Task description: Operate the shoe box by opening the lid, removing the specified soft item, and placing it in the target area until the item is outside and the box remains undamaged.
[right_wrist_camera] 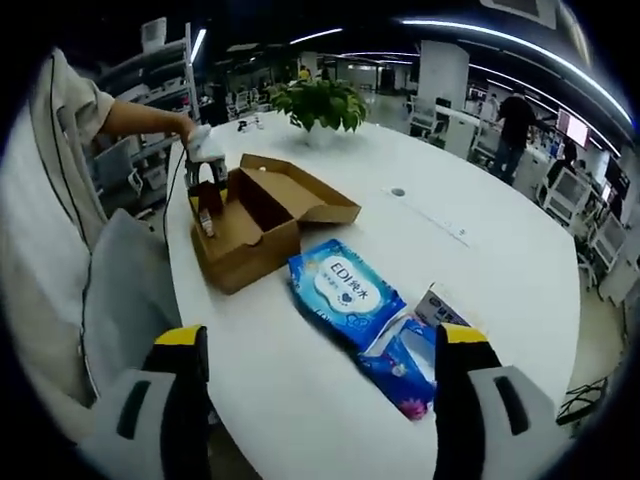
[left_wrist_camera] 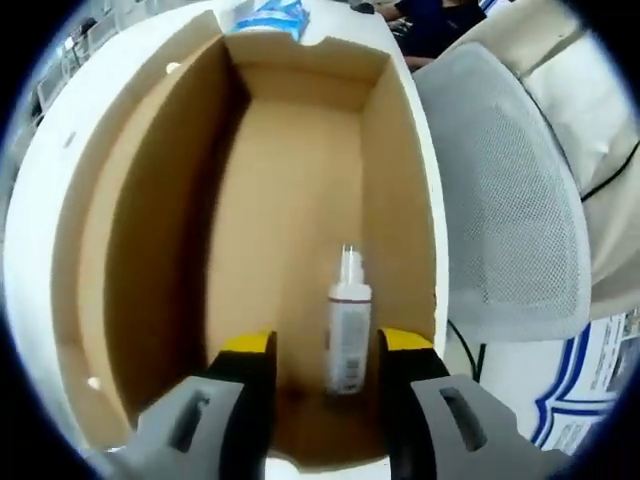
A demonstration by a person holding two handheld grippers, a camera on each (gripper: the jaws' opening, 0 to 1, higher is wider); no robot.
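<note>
The brown cardboard shoe box point(left_wrist_camera: 150, 230) stands open, and I look straight down into it in the left gripper view. A small white spray bottle point(left_wrist_camera: 349, 318) lies on the box floor, between the open jaws of my left gripper point(left_wrist_camera: 328, 350). In the right gripper view the same box point(right_wrist_camera: 250, 240) sits on the white table with its lid point(right_wrist_camera: 305, 195) folded back, and the left gripper point(right_wrist_camera: 207, 220) dips into it from a person's hand. A soft blue wipes pack point(right_wrist_camera: 343, 288) lies on the table outside the box, ahead of my open right gripper point(right_wrist_camera: 325, 345).
A second, crumpled blue pack point(right_wrist_camera: 405, 365) and a small carton point(right_wrist_camera: 440, 305) lie by the right jaw. A potted plant point(right_wrist_camera: 320, 105) stands at the table's far side. A grey mesh chair point(left_wrist_camera: 510, 200) is beside the box. People stand in the office behind.
</note>
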